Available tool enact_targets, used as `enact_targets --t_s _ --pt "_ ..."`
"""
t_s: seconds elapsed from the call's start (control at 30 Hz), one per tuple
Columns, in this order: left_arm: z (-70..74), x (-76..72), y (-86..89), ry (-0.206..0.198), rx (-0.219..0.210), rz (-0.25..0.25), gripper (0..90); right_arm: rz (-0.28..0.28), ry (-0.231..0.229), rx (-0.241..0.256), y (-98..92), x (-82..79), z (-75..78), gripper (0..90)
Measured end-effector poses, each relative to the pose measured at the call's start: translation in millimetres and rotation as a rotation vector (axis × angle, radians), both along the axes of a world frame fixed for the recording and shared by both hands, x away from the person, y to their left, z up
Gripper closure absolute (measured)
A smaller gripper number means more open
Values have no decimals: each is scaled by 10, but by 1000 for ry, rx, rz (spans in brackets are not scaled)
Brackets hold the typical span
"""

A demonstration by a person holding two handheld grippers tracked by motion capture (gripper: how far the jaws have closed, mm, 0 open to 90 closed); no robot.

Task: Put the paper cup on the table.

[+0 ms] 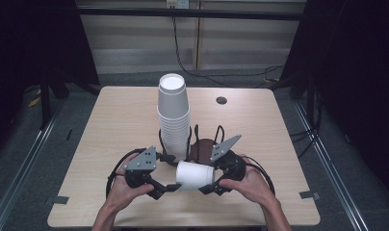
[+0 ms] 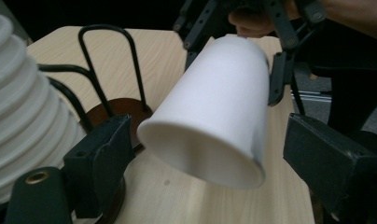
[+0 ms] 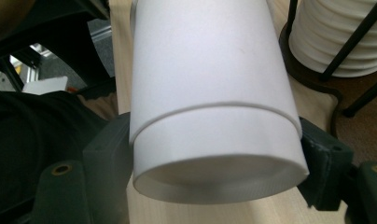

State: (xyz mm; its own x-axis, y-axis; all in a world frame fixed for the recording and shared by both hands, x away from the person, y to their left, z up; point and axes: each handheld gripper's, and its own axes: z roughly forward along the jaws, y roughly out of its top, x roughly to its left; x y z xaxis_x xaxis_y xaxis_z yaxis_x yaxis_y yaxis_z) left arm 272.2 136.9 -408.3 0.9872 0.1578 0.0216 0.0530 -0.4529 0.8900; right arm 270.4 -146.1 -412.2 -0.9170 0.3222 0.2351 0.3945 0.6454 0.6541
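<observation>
A single white foam cup (image 1: pixel 195 175) lies on its side above the table's front edge, between both grippers. My right gripper (image 1: pixel 208 186) is shut on its rim end, and in the right gripper view (image 3: pixel 214 158) both jaws press the cup's banded lip (image 3: pixel 214 140). My left gripper (image 1: pixel 169 186) stands open around the cup's base end (image 2: pixel 210 126), each jaw a small gap away from it. Just behind, a tall stack of white cups (image 1: pixel 173 113) stands upside down in a black wire holder (image 1: pixel 198 134).
The holder has a round brown base (image 2: pixel 123 108) and wire loops (image 2: pixel 109 30) standing beside the stack (image 2: pixel 18 107). A dark round grommet (image 1: pixel 221 100) sits in the light wood table (image 1: pixel 120 120) at the back right. The person's hands (image 1: pixel 250 185) come in from the bottom.
</observation>
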Motion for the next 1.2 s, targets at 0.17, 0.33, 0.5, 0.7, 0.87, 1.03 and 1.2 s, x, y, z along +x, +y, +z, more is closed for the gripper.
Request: enact_targets --t_s 0.17,0.33,0.5,0.7,0.87,1.03,1.2 --pt "-23 -34 48 12 -66 16 159 -26 -9 60 -37 -31 -26 238" --pt "-59 -62 100 23 -110 39 159 -37 -19 107 -60 -51 -78 238" --pt "-164 -97 71 48 -134 55 159 -48 -19 156 -74 -74 -108 238" --pt "-232 -103 63 70 -159 40 157 -47 -22 195 -82 -95 -181 238" --pt "-230 -112 82 63 -170 38 157 -45 -24 255 -99 -110 -210 238" --pt "-252 -131 111 56 -206 45 157 -37 -38 307 -105 -133 -210 238" --pt "-274 -138 116 55 -223 47 156 -35 -68 329 -96 -150 -236 237"
